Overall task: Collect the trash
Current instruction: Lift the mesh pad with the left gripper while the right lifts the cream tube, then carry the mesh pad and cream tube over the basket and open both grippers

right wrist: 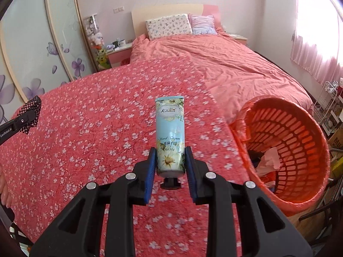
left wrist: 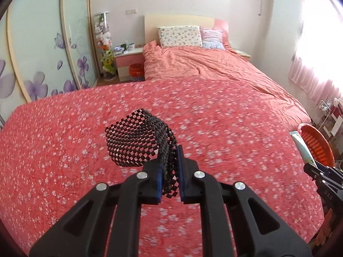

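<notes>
My left gripper [left wrist: 170, 167] is shut on a black mesh mat [left wrist: 137, 141] and holds it above the red flowered bedspread [left wrist: 64, 150]. The mat curls up and left from the jaws. It also shows at the left edge of the right wrist view [right wrist: 30, 115]. My right gripper [right wrist: 170, 165] is shut on a light blue hand cream tube [right wrist: 170, 128], cap toward me, above the bed. An orange plastic basket [right wrist: 287, 150] with a liner stands at the bed's right side, right of the tube, with crumpled paper [right wrist: 269, 160] inside. The basket also shows in the left wrist view [left wrist: 317, 147].
The bed has a salmon duvet [left wrist: 203, 64] and two pillows [left wrist: 180, 36] at the headboard. A pink nightstand [left wrist: 128, 60] and a second orange bin [left wrist: 136, 70] stand at the far left. A wire rack [right wrist: 330, 107] and boxes stand right of the basket.
</notes>
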A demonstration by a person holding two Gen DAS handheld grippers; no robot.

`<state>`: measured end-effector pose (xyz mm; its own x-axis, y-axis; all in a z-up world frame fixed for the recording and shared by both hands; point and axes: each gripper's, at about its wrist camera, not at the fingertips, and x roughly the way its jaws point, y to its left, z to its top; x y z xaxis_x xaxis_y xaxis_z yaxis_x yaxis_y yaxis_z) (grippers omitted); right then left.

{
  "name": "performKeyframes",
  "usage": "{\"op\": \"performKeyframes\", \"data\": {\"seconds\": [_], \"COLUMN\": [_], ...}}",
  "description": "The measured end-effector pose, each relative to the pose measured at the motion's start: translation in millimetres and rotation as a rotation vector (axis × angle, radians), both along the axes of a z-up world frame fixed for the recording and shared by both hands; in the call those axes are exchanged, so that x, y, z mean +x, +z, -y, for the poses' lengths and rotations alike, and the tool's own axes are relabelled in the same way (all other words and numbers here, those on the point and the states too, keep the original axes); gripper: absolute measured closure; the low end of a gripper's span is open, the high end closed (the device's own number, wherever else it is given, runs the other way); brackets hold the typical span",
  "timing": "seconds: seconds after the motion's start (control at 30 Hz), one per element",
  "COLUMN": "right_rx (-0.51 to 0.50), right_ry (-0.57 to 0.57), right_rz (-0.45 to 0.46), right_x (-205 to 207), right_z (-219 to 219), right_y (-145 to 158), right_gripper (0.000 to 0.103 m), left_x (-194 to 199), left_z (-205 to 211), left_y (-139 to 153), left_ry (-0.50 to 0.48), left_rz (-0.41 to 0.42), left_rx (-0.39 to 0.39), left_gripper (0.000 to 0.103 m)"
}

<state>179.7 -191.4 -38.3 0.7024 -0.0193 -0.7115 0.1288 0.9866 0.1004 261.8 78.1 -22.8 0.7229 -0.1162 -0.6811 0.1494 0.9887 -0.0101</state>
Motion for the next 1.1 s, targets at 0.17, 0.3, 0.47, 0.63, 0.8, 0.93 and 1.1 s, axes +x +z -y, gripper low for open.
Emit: {"op": "performKeyframes", "data": {"seconds": [0.17, 0.3, 0.47, 0.63, 0.8, 0.93, 1.1], "right_rx": [0.003, 0.008, 0.013, 0.011, 0.020, 0.044, 0.077], "right_ry": [-0.026, -0.054, -0.095, -0.153, -0.231, -0.285, -0.331], "right_rz": [0.024, 0.040, 0.057, 0.072, 0.076, 0.075, 0.080], "right_x": [-11.4, -20.3, -30.9, -42.5, -52.4, -57.7, -58.6], "right_z": [14.4, 29.4, 53.0, 85.5, 125.8, 154.0, 182.5], "right_y": [8.3, 14.1, 19.2, 23.2, 21.9, 18.4, 14.3], "right_gripper": [0.076, 0.076, 0.076, 0.076, 0.076, 0.076, 0.076], "left_x": [-7.5, -12.8, -20.3, -28.9, -39.6, -46.9, -50.8], "left_z": [25.3, 52.0, 88.4, 132.0, 188.0, 238.3, 295.0], "left_y": [10.8, 18.5, 25.8, 32.6, 32.6, 26.7, 13.6], "left_ry": [-0.050, -0.102, -0.174, -0.264, -0.382, -0.484, -0.577], "left_rz": [0.024, 0.041, 0.057, 0.060, 0.049, 0.026, -0.016], "left_rx": [0.006, 0.003, -0.003, -0.041, -0.084, -0.124, -0.139], "left_gripper": [0.091, 0.091, 0.091, 0.091, 0.091, 0.091, 0.091]}}
